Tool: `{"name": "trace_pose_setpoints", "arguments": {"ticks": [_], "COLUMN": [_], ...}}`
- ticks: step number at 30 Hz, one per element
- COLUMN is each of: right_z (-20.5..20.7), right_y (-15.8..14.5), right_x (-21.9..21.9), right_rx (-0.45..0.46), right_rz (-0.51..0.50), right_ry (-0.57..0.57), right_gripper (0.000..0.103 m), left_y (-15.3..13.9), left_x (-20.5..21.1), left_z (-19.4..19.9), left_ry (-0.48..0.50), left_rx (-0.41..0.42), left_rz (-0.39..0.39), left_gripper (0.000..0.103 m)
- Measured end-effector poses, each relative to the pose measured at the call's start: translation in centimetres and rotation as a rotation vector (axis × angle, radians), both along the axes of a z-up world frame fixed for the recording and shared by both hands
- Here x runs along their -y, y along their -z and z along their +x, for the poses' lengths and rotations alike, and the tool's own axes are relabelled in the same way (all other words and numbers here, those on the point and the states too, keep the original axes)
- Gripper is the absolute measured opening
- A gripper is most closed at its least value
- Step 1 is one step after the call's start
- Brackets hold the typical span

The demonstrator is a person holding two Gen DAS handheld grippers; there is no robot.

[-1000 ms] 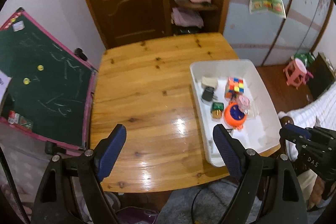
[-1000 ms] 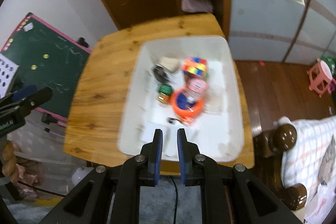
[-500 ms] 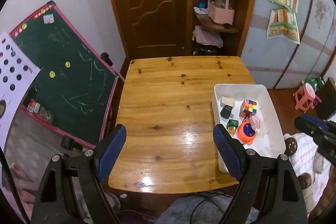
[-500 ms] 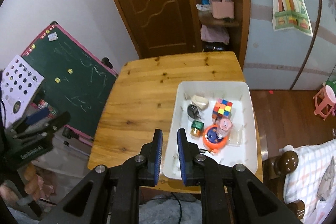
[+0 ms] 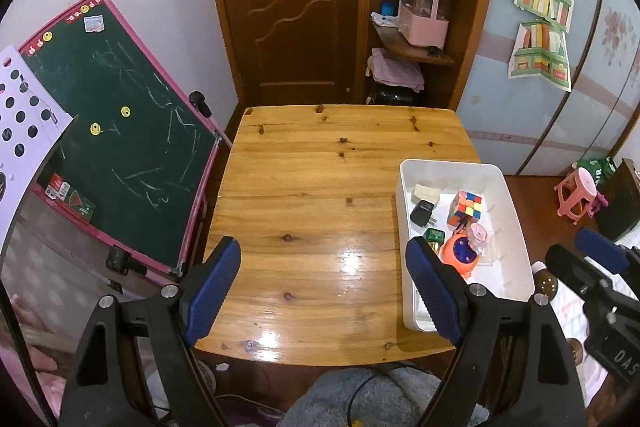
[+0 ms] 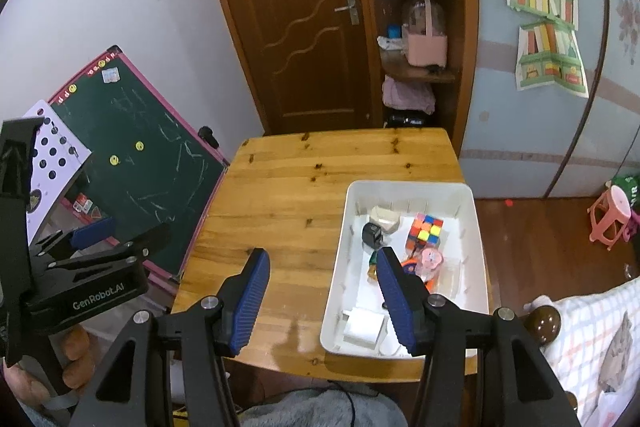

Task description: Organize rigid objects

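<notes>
fingers of both the left gripper [image 5: 323,285] and right gripper [image 6: 323,295] gape empty; objects sit in the white bin [image 6: 472,211] at the surface's [image 5: 312,195] right edge; retreat without bumping it.

Left claw [image 6: 92,239] body reads "GenRobot.AI" — right claw [image 5: 600,255] shows "DAS".

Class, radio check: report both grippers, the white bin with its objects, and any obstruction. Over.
Left gripper open, empty. Right gripper open, empty. White bin on table, holding cube, orange toy, charger. Nothing blocking the bin.
</notes>
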State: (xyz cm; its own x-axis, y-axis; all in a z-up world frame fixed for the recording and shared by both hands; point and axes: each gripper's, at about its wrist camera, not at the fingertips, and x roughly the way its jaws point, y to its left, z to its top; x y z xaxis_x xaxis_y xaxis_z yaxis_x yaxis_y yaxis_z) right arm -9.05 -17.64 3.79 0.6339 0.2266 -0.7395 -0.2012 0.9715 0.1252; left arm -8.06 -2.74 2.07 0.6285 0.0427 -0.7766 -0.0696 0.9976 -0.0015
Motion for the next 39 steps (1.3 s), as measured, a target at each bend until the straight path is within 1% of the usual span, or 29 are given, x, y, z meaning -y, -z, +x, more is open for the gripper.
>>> {"name": "trace_pose_setpoints", "arguments": {"ticks": [8,18,39], "right_z": [0.2,0.8,2.1], "right_y": [0.1,0.0,0.7], "right_x": [0.1,0.2,0.1], "right_rx": [-0.004,0.002,-0.031], "right_rz": [-0.013,-0.011,-0.007], "right_ry": [0.010,-0.003,-0.023], "right_gripper": [0.056,0.056,0.056], "left_y": [-0.1,0.1,1.1], "left_x": [0.7,0.7,1.0], "left_z": [0.2,0.6,1.4], "left_ry": [0.011,0.002,-0.020], "left_rx": [0.000,-0.008,-0.054], "left_rz": [0.026,0.018,0.009], "left_gripper": [0.087,0.087,0.087]}}
